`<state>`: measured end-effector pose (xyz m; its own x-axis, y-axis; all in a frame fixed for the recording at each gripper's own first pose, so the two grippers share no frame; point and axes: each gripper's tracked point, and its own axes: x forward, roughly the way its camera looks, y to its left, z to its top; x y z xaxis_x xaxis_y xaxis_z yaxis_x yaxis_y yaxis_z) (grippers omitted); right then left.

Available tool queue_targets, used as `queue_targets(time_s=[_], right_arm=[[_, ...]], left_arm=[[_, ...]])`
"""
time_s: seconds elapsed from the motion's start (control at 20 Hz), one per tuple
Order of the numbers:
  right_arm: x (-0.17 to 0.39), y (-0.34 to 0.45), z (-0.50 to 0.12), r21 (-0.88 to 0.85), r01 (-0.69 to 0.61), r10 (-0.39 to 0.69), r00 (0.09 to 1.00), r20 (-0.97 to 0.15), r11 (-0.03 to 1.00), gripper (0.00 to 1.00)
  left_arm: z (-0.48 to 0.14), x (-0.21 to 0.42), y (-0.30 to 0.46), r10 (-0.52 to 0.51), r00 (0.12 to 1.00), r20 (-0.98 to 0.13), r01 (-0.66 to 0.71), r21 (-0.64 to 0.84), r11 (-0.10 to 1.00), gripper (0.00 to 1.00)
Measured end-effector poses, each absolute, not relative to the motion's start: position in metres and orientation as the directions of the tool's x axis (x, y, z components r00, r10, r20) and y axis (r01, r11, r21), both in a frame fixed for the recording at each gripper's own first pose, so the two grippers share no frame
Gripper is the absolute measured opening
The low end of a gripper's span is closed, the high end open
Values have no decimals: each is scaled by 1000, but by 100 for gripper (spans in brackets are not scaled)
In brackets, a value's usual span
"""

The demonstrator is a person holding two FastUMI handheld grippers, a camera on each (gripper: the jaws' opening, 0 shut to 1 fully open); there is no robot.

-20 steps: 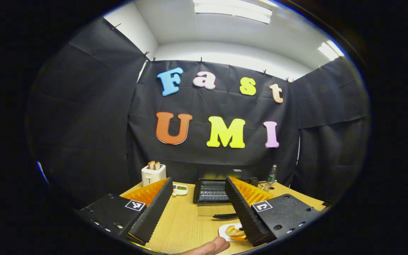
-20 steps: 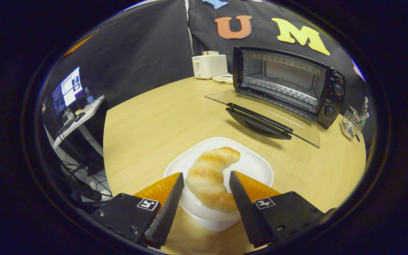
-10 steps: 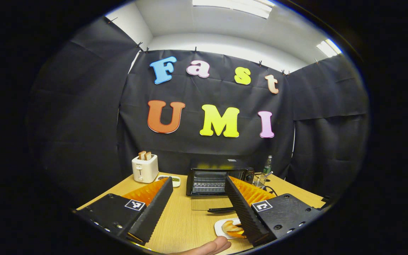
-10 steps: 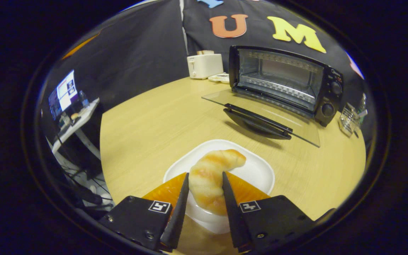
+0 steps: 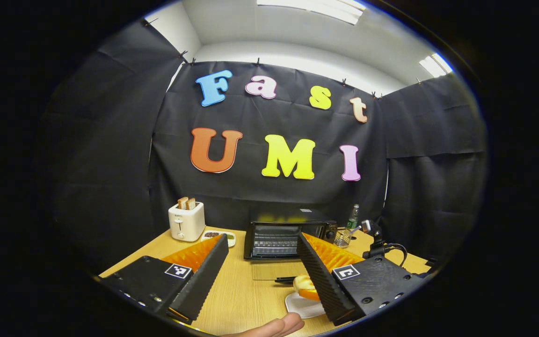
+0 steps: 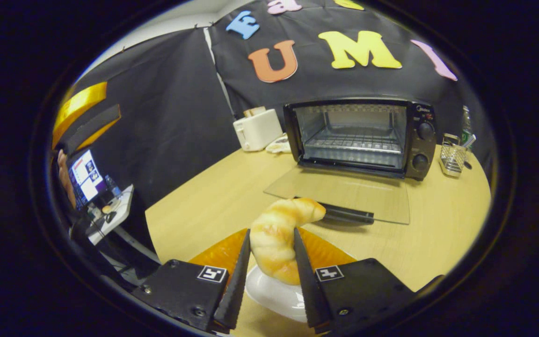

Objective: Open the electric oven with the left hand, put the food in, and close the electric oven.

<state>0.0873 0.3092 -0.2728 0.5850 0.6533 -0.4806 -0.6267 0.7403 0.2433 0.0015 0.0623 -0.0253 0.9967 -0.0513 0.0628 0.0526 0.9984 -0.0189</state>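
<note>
- Above the white plate (image 6: 274, 295), the right gripper (image 6: 272, 262) is pinching the golden, crescent-shaped croissant (image 6: 279, 234) mid-body; it is probably soft and crushable.
- Left gripper (image 5: 262, 274) is hanging wide, empty.

On the wooden table (image 6: 213, 196) I see a white toaster (image 6: 257, 131) with two bread slices (image 5: 186, 202) standing in its slots. Just beside it lies a small white dish (image 5: 219, 235). On the other side of the table stands a wire basket (image 6: 453, 158), and behind it a bottle (image 5: 353, 216). Far off, a lit monitor (image 6: 85, 175) stands on a side desk.
</note>
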Motion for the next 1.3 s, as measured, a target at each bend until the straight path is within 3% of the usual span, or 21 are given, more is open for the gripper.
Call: queue_targets(time_s=[0.25, 0.45, 0.7, 0.8, 0.85, 0.9, 1.05, 1.15, 1.3], right_arm=[[165, 338, -226, 535, -471, 676, 677, -289, 701, 55], [246, 324, -208, 679, -306, 551, 816, -174, 667, 53], [321, 315, -228, 710, -155, 412, 888, -205, 687, 57], [350, 306, -242, 662, -105, 335, 914, -230, 742, 54], [360, 306, -252, 648, -81, 308, 919, -244, 757, 58], [372, 304, -256, 639, -64, 281, 928, -245, 767, 54], [400, 296, -264, 585, 0, 176, 953, -245, 811, 55], [408, 304, -261, 566, -5, 157, 963, -219, 825, 61], [414, 319, -256, 536, -47, 182, 962, -202, 843, 56]], left_arm=[[-38, 11, 84, 42, 998, 44, -43, 33, 999, 94], [-48, 16, 110, 135, 991, 5, -135, 55, 989, 94], [-60, 21, 130, 184, 983, -2, -184, 18, 983, 94], [-63, 21, 132, 189, 982, -5, -189, 0, 982, 94], [-65, 23, 130, 183, 983, 4, -183, -9, 983, 94], [-65, 24, 125, 166, 986, 13, -166, -14, 986, 94], [-67, 27, 114, 112, 993, 27, -112, -17, 994, 94], [-67, 31, 113, 107, 994, 32, -106, -29, 994, 94], [-72, 33, 109, 92, 996, 22, -91, -26, 995, 94]])
